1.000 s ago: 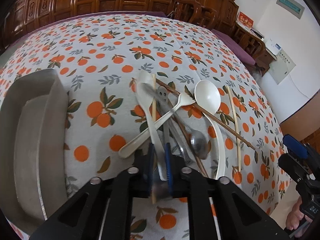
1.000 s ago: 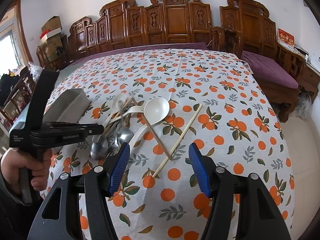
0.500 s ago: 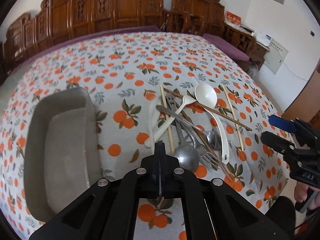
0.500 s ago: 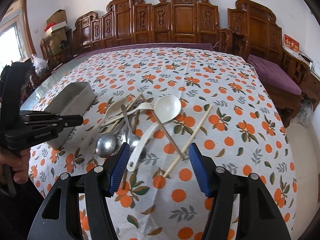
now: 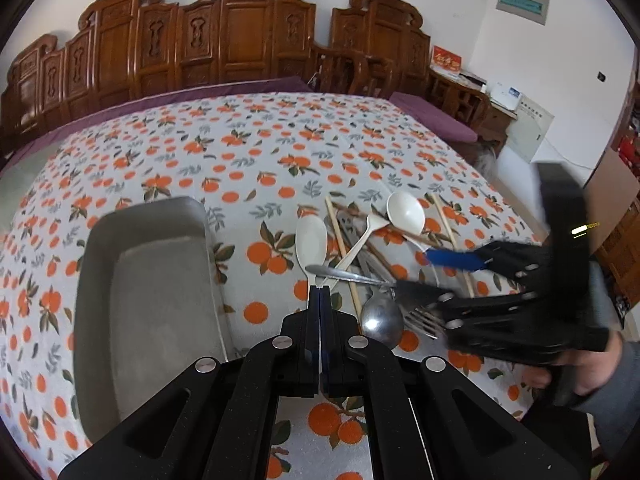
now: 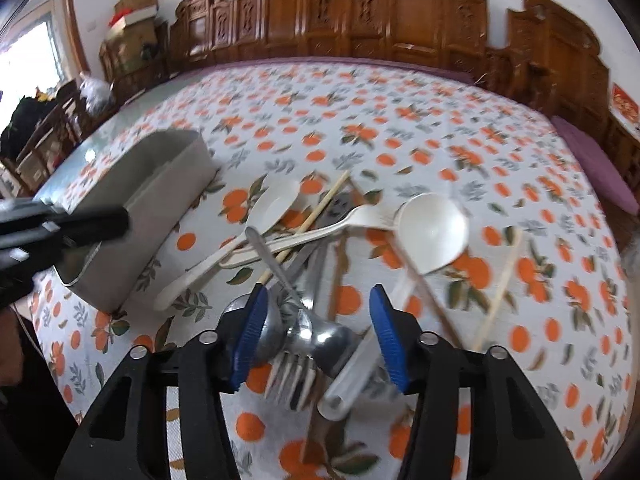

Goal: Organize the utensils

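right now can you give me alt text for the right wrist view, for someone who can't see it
The right gripper, jaws closing, hangs over a tangled utensil pile: metal spoons and a fork sit between its blue pads, untouched. Behind lie white plastic spoons and chopsticks on an orange-print tablecloth, an empty grey tray at left.

I see bright, even daylight; window (image 6: 36, 52) blown out far left of my right gripper (image 6: 316, 340). Right view motion-blurred throughout; left sharper. Heavy fisheye bending, dark corners.
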`<state>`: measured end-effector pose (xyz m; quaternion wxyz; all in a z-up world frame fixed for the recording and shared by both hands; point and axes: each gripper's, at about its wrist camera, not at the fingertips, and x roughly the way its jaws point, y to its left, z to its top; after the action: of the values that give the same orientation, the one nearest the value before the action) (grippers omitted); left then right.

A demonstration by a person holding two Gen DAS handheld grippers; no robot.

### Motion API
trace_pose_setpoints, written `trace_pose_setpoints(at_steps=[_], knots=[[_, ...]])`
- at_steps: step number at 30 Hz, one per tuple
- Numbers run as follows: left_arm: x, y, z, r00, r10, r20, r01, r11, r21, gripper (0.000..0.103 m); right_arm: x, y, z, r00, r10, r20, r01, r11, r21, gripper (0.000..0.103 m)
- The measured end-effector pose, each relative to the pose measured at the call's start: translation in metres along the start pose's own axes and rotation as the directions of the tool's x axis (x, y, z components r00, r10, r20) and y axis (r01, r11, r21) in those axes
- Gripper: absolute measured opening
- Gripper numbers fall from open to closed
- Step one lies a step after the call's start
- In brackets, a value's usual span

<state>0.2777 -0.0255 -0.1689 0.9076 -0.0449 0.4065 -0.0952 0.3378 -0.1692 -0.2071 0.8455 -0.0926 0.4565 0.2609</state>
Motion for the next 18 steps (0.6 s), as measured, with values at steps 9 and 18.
trace_pose_setpoints(at_steps=[9, 18], knots=[[-0.011, 0.009, 0.003, 1.000, -0.018, 0.010, 0.018, 1.000, -0.012, 0.000, 0.019, -0.002, 0.003, 0.996, 0.003, -0.086, -0.008, 0.999, -0.053, 0.041], [-0.011, 0.010, 0.004, 1.000, -0.017, 0.010, 0.017, 1.000, -0.011, 0.000, 0.022, 0.002, -0.002, 0.994, -0.001, -0.112, -0.006, 0.998, -0.065, 0.023]])
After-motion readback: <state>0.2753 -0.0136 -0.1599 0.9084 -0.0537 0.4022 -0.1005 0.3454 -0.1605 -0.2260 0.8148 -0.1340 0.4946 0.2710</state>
